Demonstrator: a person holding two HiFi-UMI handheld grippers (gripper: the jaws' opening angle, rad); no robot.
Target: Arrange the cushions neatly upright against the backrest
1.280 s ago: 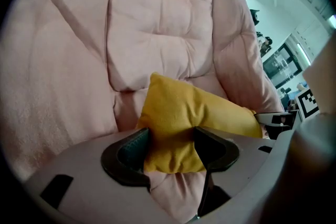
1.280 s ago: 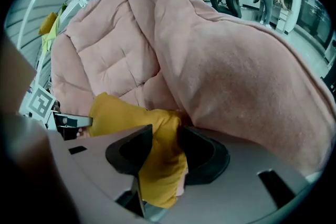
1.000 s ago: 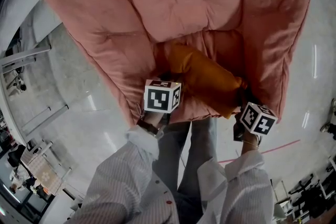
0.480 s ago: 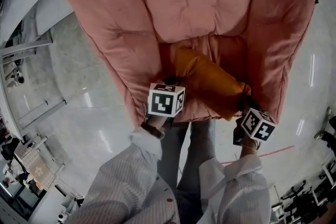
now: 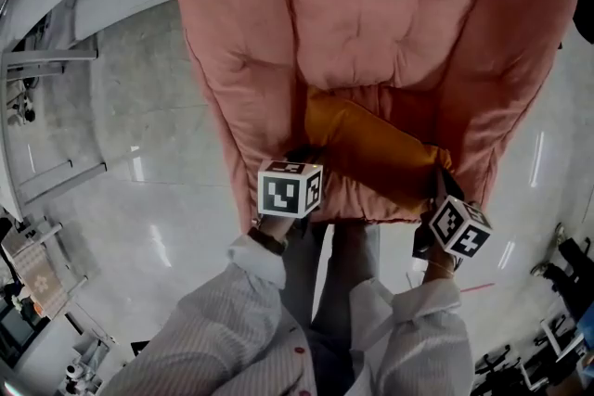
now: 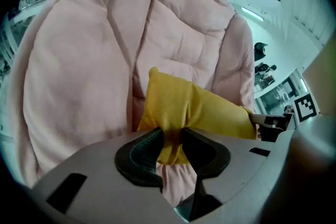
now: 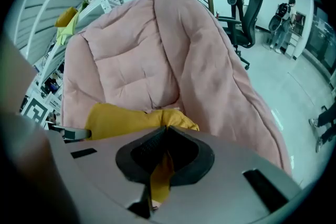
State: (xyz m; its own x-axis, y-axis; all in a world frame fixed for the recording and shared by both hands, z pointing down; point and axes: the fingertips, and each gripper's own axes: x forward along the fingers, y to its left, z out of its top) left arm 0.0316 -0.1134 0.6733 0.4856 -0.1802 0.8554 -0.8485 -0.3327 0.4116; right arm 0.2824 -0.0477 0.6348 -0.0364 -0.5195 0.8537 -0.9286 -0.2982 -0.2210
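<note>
While left gripper and right gripper jaws pinch its ends, yellow cushion lies crosswise on armchair

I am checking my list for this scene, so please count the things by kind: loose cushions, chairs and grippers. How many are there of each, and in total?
yellow cushion: 1
pink padded chair: 1
grippers: 2 (left gripper and right gripper, each pinching the cushion's fabric)
Total: 4
</note>
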